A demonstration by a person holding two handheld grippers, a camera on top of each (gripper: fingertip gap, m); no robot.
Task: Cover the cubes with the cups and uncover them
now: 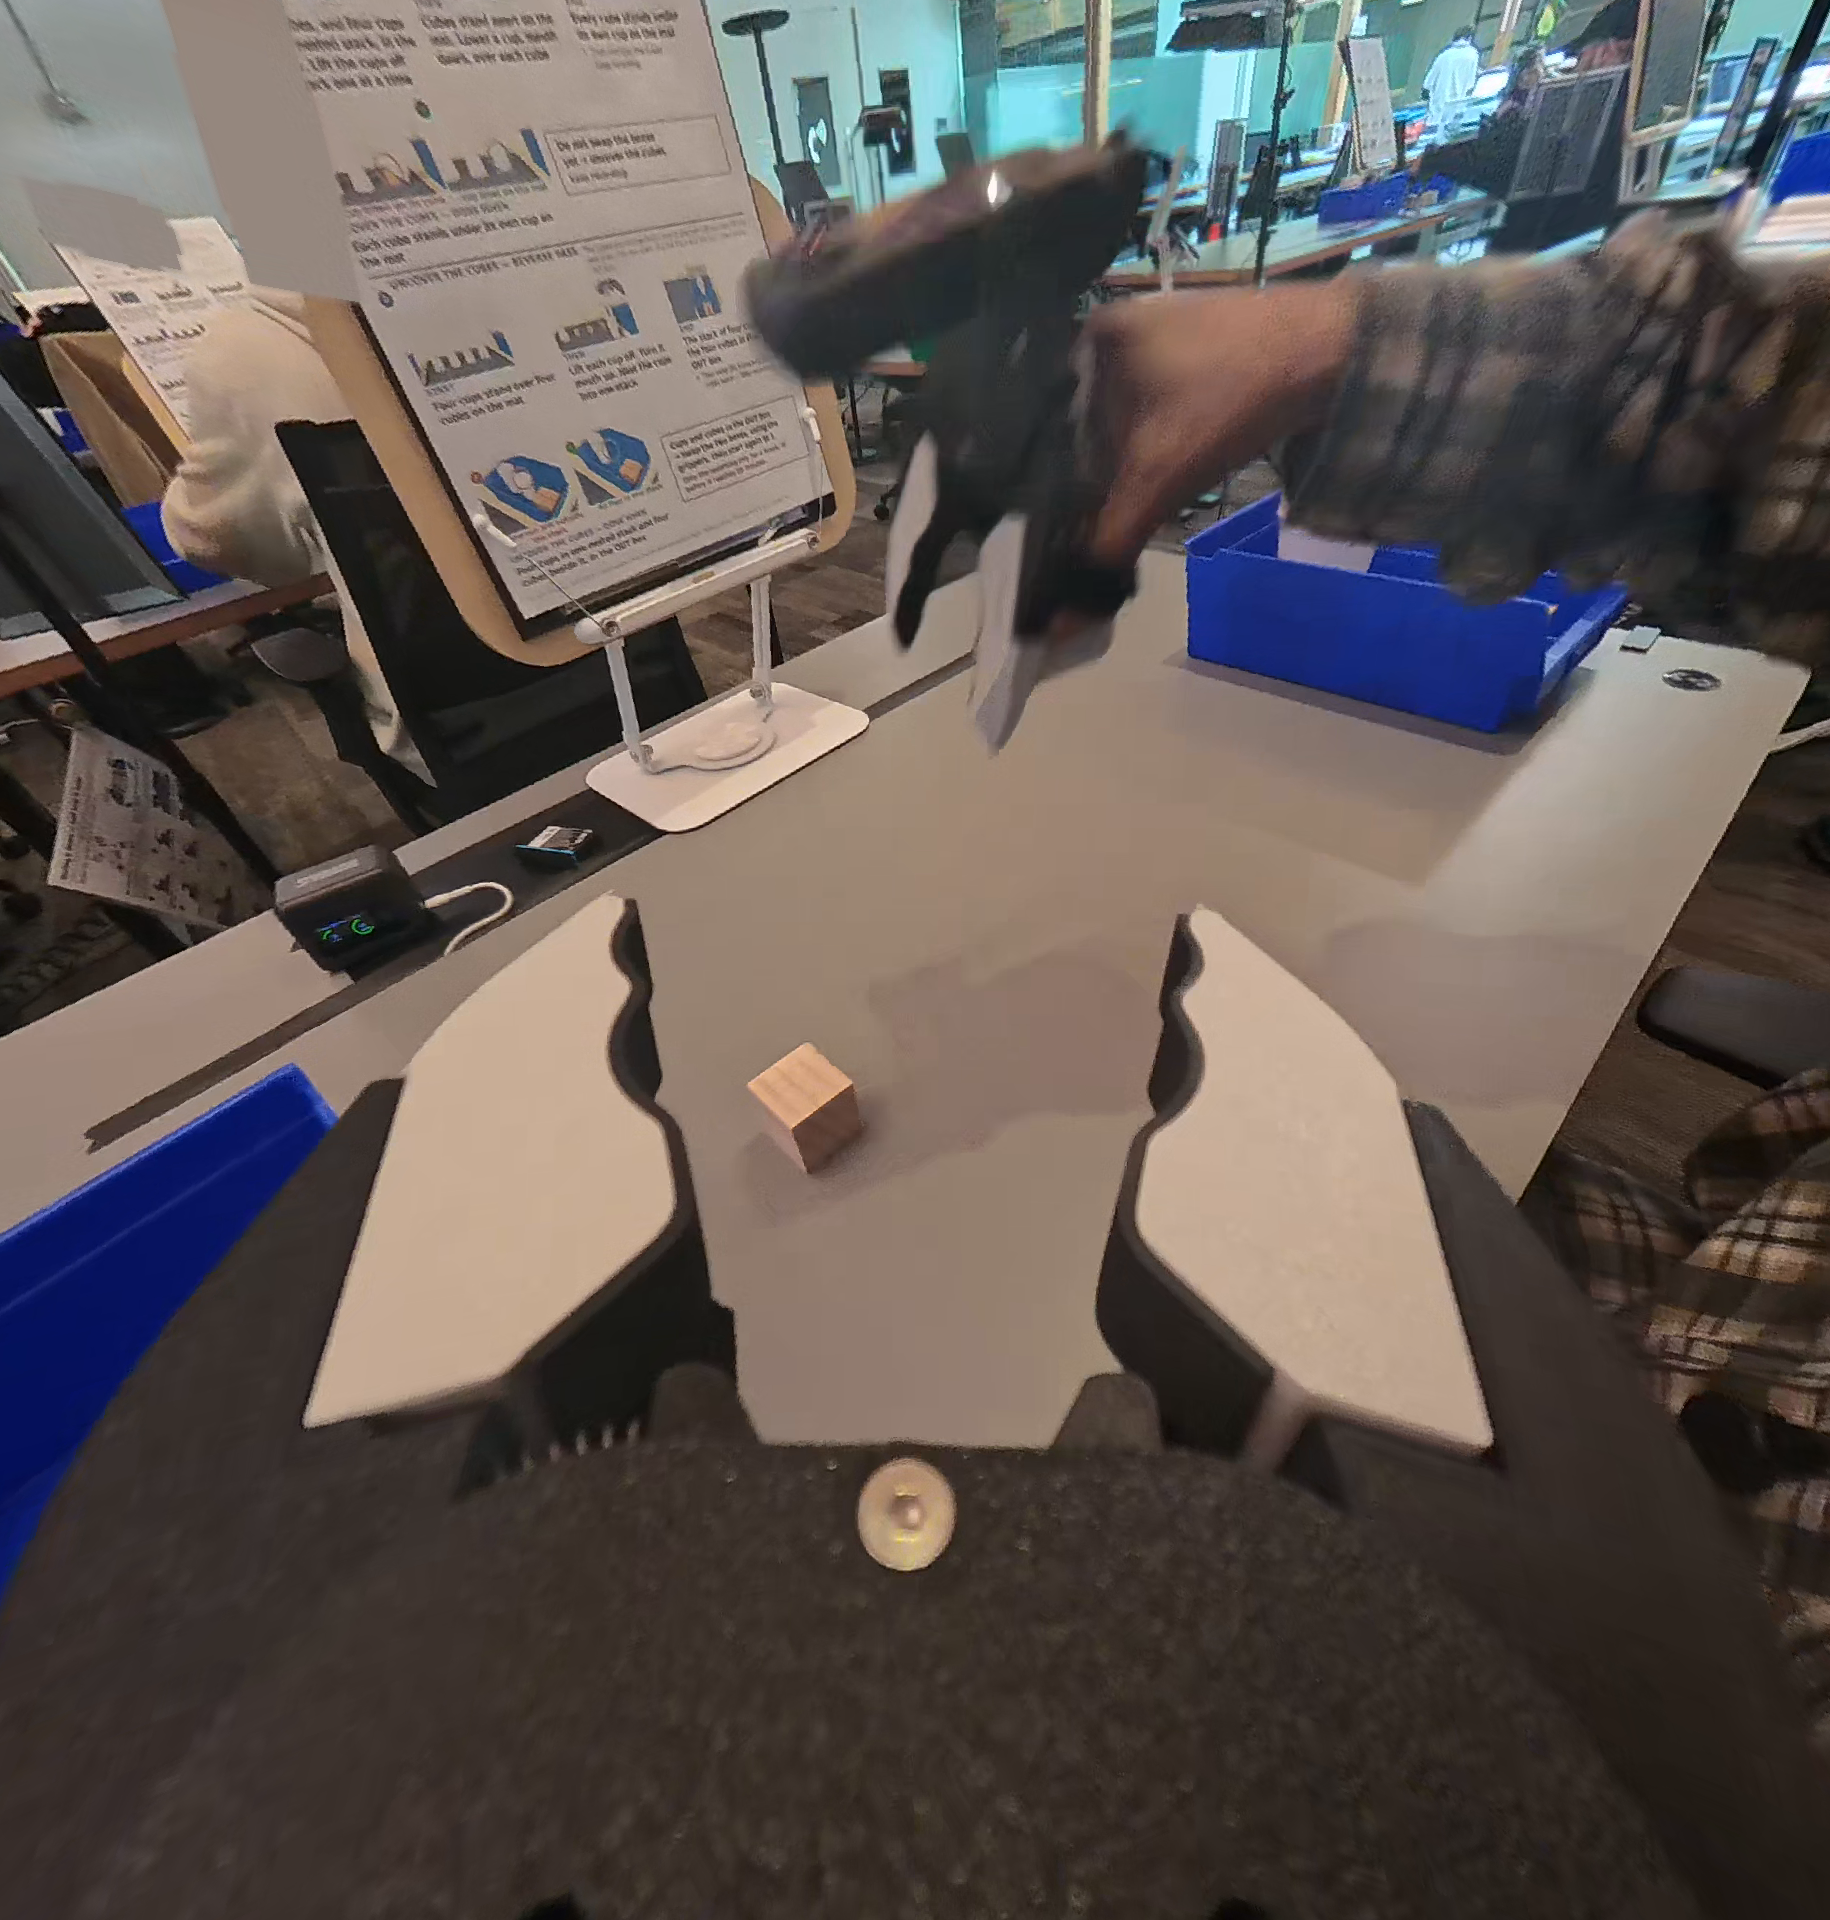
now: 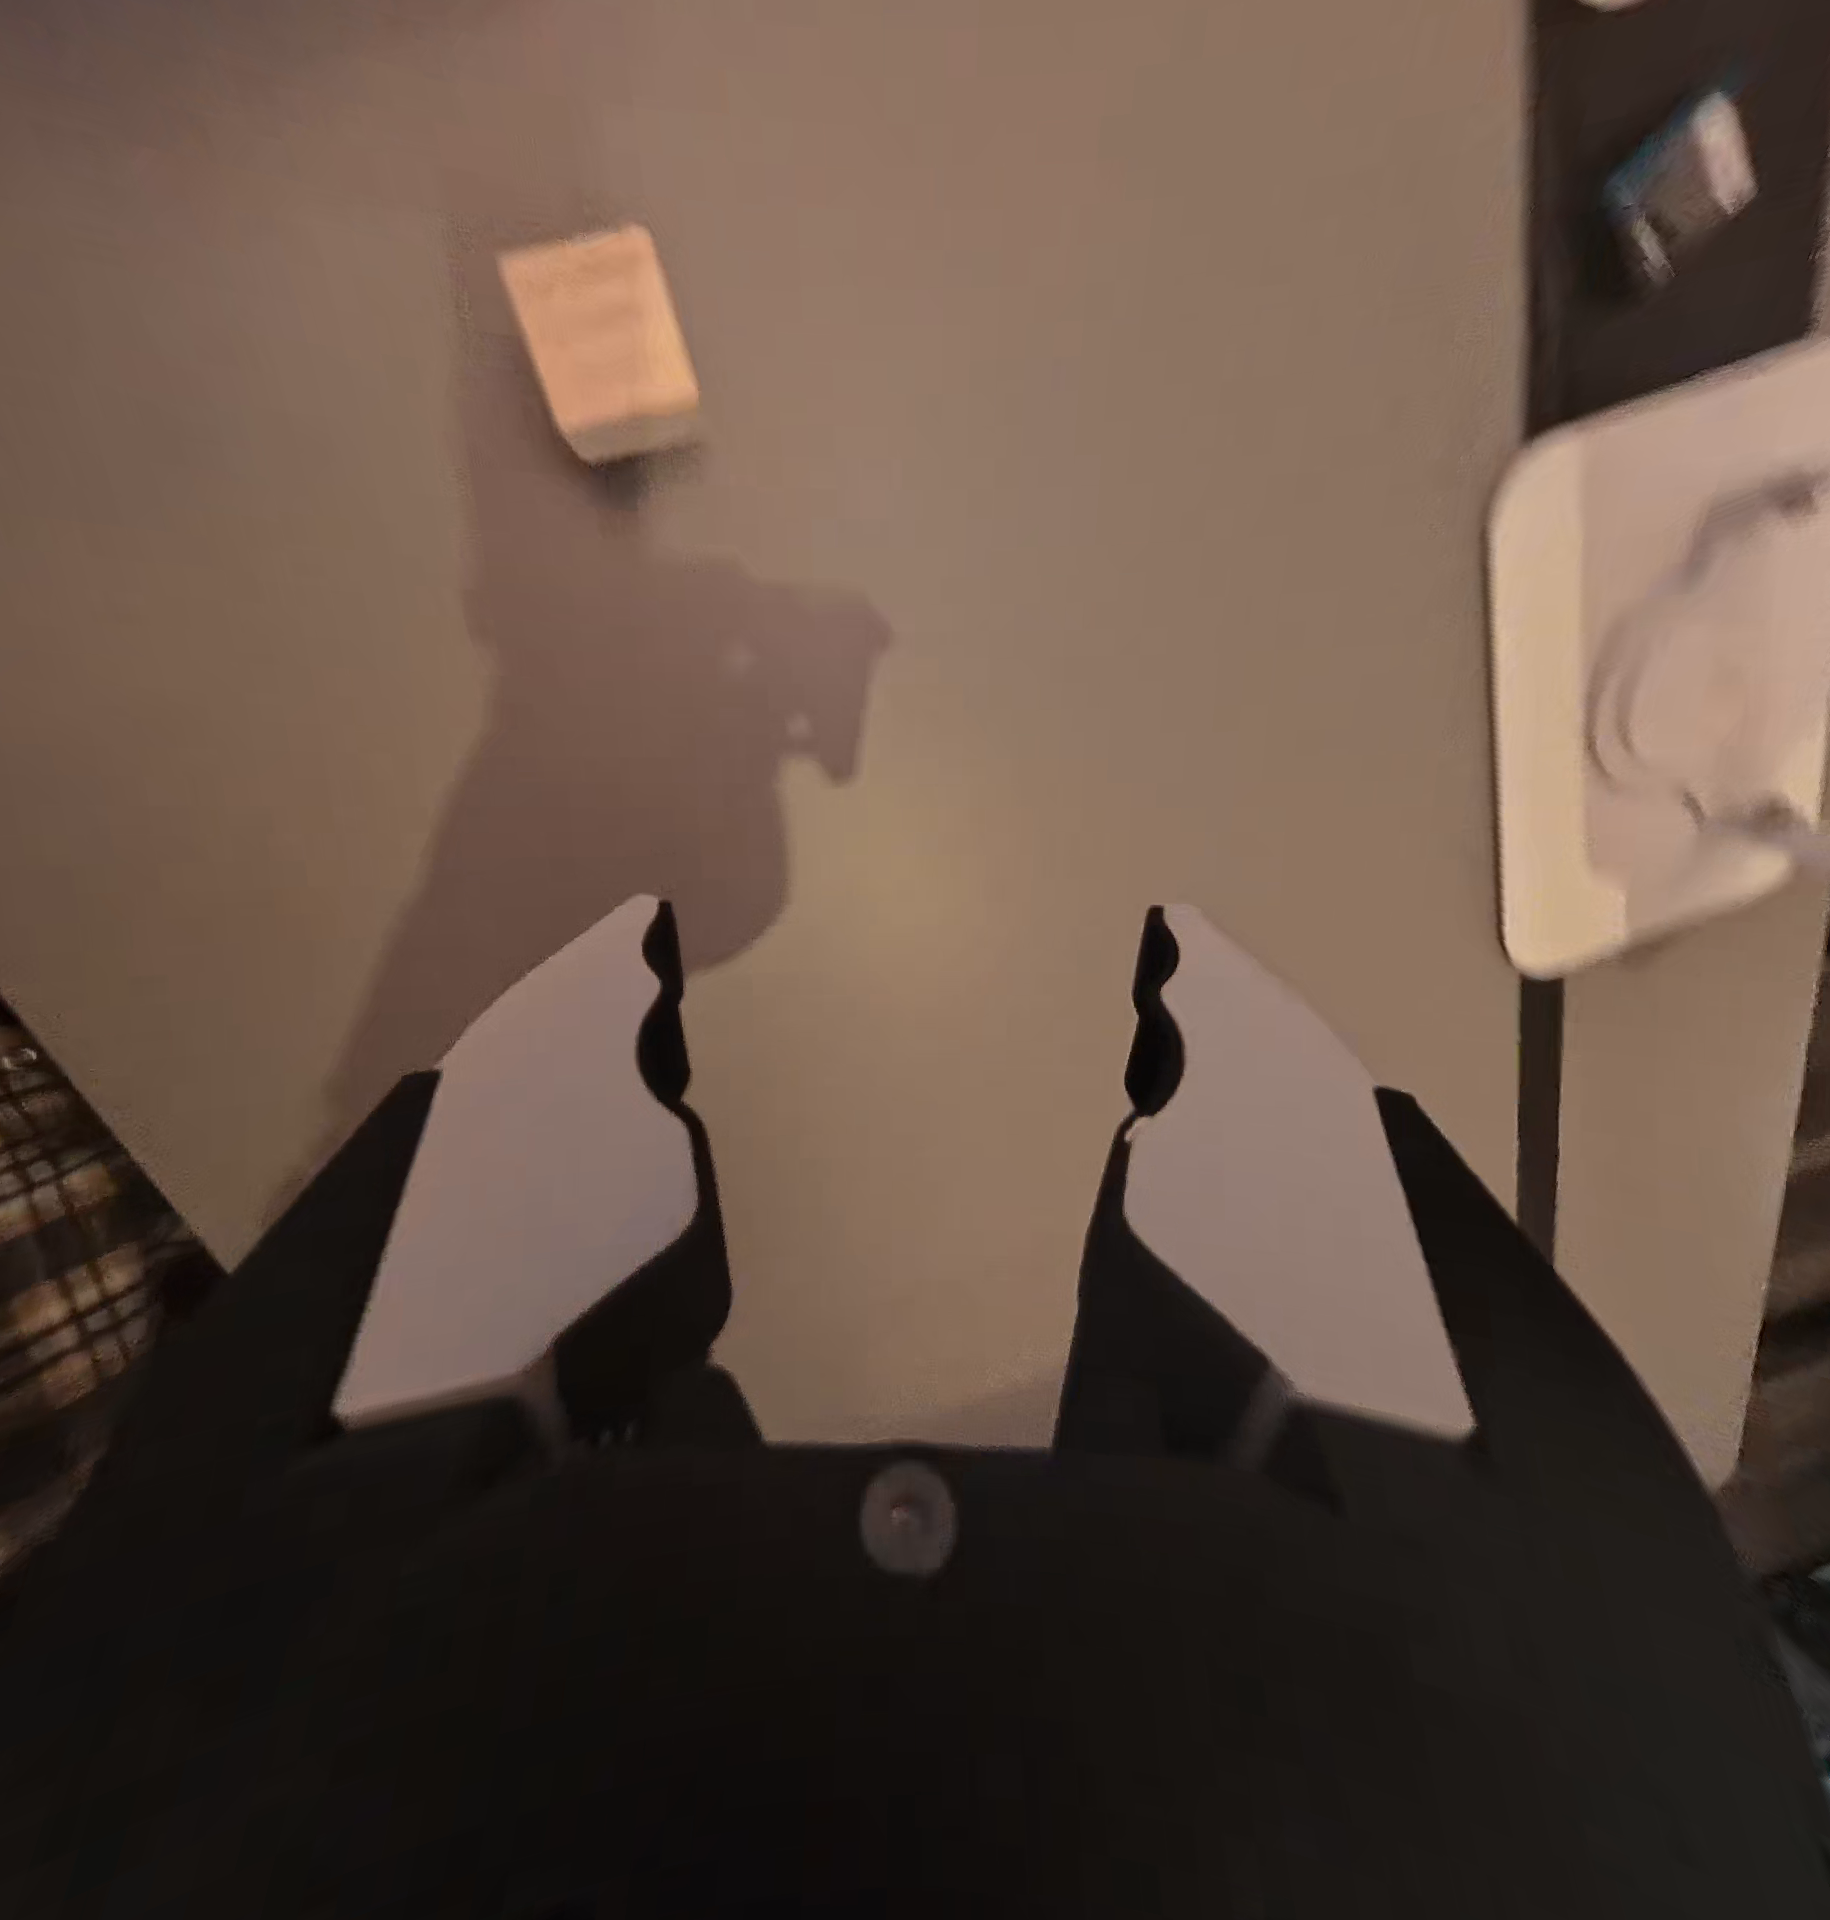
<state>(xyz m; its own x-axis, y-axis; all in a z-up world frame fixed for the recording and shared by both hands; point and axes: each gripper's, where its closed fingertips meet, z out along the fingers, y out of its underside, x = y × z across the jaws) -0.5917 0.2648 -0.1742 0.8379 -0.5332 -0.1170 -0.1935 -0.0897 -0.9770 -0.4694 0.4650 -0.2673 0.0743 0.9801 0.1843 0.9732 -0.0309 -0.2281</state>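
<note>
A single wooden cube [image 1: 804,1104] sits on the grey table [image 1: 1150,831], uncovered, just ahead of the left gripper [image 1: 906,914], whose fingers are spread and empty. The right gripper [image 2: 909,909], blurred, hovers above the table with fingers apart, grasping nothing; a blue bin [image 1: 1378,623] stands behind.

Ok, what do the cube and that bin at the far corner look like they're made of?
Cube: likely unfinished wood, pale tan and matte, with faint grain lines on top. Blue bin: probably moulded plastic, uniform saturated colour with a slight sheen. Neither can be confirmed by sight.
</note>
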